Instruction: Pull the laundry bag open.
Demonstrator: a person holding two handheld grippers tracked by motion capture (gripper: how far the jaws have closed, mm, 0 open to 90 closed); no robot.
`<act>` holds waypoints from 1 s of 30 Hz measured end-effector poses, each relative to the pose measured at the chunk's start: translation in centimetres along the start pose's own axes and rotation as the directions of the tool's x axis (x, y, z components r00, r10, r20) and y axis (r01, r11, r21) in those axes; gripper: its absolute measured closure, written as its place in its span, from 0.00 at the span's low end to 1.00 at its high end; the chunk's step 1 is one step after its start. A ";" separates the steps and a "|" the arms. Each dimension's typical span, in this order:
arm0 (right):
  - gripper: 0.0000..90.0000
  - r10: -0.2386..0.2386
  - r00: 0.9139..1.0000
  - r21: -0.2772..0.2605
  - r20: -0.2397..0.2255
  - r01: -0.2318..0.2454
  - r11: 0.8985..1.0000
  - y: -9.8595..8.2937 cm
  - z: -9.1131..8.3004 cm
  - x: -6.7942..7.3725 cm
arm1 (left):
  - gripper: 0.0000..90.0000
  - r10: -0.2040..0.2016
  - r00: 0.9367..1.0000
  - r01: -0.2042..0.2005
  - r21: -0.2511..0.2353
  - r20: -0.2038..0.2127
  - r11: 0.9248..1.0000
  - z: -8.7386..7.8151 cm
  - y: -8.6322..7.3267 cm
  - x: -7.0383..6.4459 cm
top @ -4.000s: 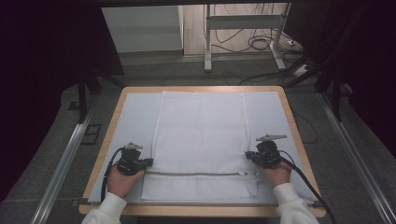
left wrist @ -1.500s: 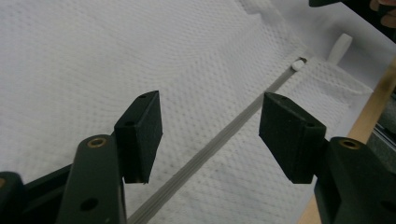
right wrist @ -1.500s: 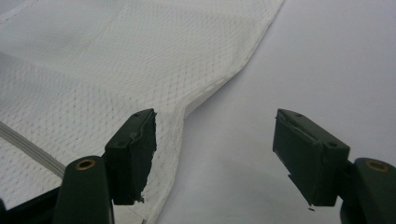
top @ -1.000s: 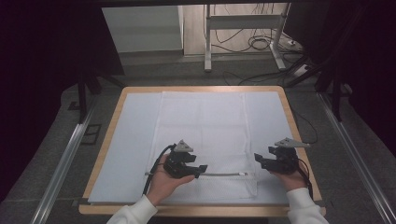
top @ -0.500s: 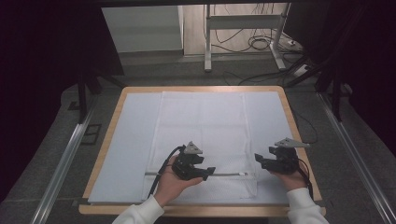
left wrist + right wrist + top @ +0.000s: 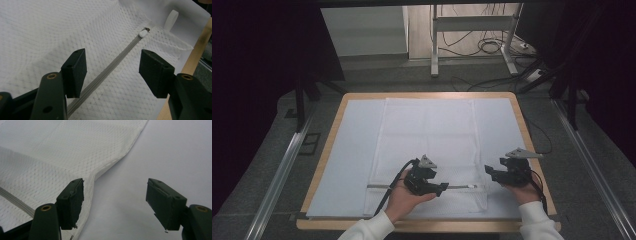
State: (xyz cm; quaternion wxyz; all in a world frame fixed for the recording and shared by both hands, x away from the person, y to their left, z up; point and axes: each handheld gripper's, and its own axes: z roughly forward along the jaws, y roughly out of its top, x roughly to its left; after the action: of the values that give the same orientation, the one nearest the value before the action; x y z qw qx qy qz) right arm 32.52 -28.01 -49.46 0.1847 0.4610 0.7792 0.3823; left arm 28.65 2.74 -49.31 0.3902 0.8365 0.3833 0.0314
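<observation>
— Dark room, wooden-edged desk [image 6: 532, 150] under a white cover sheet. What are the jaws doing?

— On the left gripper [image 6: 426, 182] they stand wide apart with nothing between them, straddling the grey zipper [image 6: 110, 68] of the white mesh laundry bag [image 6: 427, 145]. On the right gripper [image 6: 508, 175] they are just as wide and empty, the one on the left of its own view hanging over the bag's right edge, the other over bare sheet.

— And the zipper?

— Its white slider [image 6: 143, 33] sits ahead of the left jaws, near the bag's right end (the teeth between look closed). I'd judge the zipping is nearly done, with a short stretch at most left and the slider not gripped.

— Any change from earlier?

— Four seconds ago each gripper sat at one end of the zipper line. The left has since travelled right along it to about the middle; the right has barely moved.
</observation>
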 end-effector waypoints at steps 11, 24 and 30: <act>0.33 -0.010 1.000 0.008 0.013 0.009 1.000 0.0 0.0 0.0 | 0.45 0.010 1.000 -0.011 0.018 0.029 1.000 1.8 0.3 -1.3; 0.33 -0.014 1.000 0.018 0.015 0.013 1.000 -0.1 0.1 0.1 | 0.46 -0.013 0.998 0.012 0.015 0.063 1.000 2.9 1.2 -1.7; 0.32 -0.014 1.000 0.019 0.015 0.014 1.000 -0.1 0.2 0.0 | 0.46 -0.019 0.997 0.018 0.016 0.071 1.000 3.3 1.3 -1.8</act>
State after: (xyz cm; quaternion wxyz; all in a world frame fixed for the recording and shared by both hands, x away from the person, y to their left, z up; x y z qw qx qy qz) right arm 32.55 -28.02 -49.67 0.1888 0.4601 0.7847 0.3700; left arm 29.30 -1.03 -50.28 0.3973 0.8366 0.3771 -0.0048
